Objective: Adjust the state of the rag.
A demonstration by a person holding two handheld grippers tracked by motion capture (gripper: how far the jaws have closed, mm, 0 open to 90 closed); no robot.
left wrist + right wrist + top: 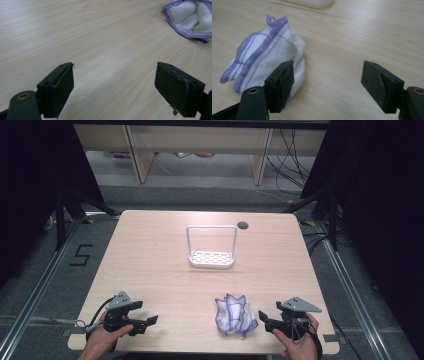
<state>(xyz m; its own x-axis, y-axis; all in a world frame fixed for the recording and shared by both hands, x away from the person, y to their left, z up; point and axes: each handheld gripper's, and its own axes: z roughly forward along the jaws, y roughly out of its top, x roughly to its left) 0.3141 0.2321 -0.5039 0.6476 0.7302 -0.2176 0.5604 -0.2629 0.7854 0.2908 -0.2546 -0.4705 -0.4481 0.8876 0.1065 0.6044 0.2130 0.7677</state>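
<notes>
Cloth [234,315], white with purple trim, crumpled on the bench [165,265] just left of our right claw [266,321], jaws wide apart, holding nothing. Left claw [146,325] also gapes empty, cloth well to its right. White rack [211,247] stands far ahead of both claws.

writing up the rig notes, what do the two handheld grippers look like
Both the left gripper and right gripper are black, each topped by a grey three-cornered plate. Their flat rectangular pads look scuffed. A cable trails from the left one. No sleeves are visible.
</notes>
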